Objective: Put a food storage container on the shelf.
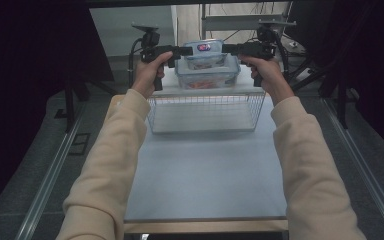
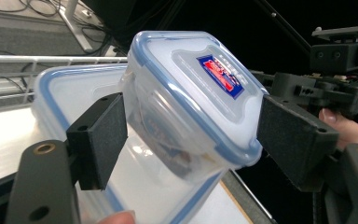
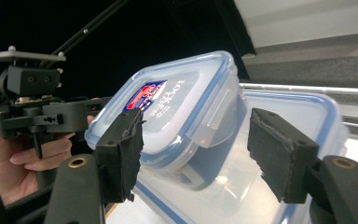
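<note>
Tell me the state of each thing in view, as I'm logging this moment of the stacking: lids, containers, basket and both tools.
Small container: lid on, tilted, resting on the large container.
Large container: lid on, flat on the table, behind the basket.
Wire basket: upright, nothing in it.
Left tool: jaws open either side of the small container, pads off it.
Right tool: jaws open around the small container's end, pads off it.

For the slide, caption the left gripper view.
Small lidded container resting on a larger one, between the left gripper's open jaws.
</note>
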`<state>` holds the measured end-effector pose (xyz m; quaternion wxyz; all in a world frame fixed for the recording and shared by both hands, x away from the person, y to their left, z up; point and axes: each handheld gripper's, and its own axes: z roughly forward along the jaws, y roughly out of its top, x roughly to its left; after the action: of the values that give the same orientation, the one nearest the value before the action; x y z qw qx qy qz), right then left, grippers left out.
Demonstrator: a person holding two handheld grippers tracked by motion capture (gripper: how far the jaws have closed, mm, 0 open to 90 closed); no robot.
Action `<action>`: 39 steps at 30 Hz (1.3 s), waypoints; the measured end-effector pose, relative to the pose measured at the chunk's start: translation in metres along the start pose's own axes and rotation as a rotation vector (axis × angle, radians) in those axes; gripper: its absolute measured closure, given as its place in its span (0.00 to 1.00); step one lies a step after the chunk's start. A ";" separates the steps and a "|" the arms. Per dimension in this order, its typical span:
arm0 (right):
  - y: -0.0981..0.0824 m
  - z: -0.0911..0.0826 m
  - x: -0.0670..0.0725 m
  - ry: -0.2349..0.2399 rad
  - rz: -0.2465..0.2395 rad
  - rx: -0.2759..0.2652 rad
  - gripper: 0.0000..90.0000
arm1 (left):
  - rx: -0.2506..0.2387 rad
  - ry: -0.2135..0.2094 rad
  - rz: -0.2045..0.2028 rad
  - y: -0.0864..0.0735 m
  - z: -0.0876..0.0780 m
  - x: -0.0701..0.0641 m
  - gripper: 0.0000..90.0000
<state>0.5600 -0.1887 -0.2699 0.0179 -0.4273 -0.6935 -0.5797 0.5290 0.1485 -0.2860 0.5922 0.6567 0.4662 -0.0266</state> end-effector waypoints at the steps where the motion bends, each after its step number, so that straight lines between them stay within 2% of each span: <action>1: 0.000 0.000 0.000 0.000 0.000 0.000 0.40 | -0.004 0.001 0.004 -0.001 -0.002 -0.001 0.27; 2: 0.000 -0.002 0.000 0.001 -0.001 0.000 0.40 | -0.005 0.002 0.008 -0.002 -0.005 -0.003 0.27; 3: -0.002 -0.007 0.002 -0.002 -0.003 -0.004 0.40 | -0.003 0.016 0.031 -0.005 -0.009 -0.006 0.29; 9: -0.011 -0.017 0.005 -0.003 -0.007 -0.010 0.40 | -0.003 0.019 0.066 -0.017 -0.022 -0.014 0.41; 12: -0.016 -0.023 0.007 -0.001 -0.002 -0.014 0.39 | 0.009 0.059 0.078 -0.026 -0.025 -0.015 0.55; 13: -0.018 -0.025 0.007 -0.003 -0.001 -0.015 0.39 | 0.020 0.054 0.083 -0.029 -0.026 -0.015 0.61; 14: -0.021 -0.027 0.008 -0.005 0.000 -0.008 0.39 | 0.024 0.042 0.083 -0.031 -0.025 -0.015 0.77; 15: -0.021 -0.027 0.008 -0.005 0.000 -0.008 0.39 | 0.034 0.029 0.087 -0.034 -0.024 -0.016 0.77; 17: -0.027 -0.030 0.010 -0.002 0.001 -0.005 0.38 | 0.050 0.023 0.097 -0.038 -0.021 -0.018 0.90; 20: -0.031 -0.031 0.010 -0.002 0.006 -0.002 0.38 | 0.074 0.007 0.108 -0.041 -0.012 -0.021 0.94; 23: -0.037 -0.031 0.009 0.004 0.010 0.002 0.38 | 0.078 0.011 0.109 -0.042 0.001 -0.025 0.96; 28: -0.040 -0.033 0.008 0.003 0.005 0.004 0.38 | 0.067 0.010 0.097 -0.038 0.003 -0.023 0.97; 33: -0.039 -0.036 0.006 -0.003 0.006 0.002 0.38 | 0.068 0.014 0.101 -0.033 0.006 -0.022 0.97; 35: -0.039 -0.037 0.004 -0.003 0.009 0.002 0.38 | 0.067 0.002 0.093 -0.032 0.007 -0.021 0.97; 39: -0.040 -0.037 0.003 -0.001 0.006 0.006 0.38 | 0.067 0.012 0.089 -0.032 0.009 -0.020 0.97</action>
<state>0.5162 -0.2160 -0.2875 0.0204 -0.4296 -0.6939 -0.5775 0.5017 0.1253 -0.3013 0.5677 0.6962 0.4391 -0.0119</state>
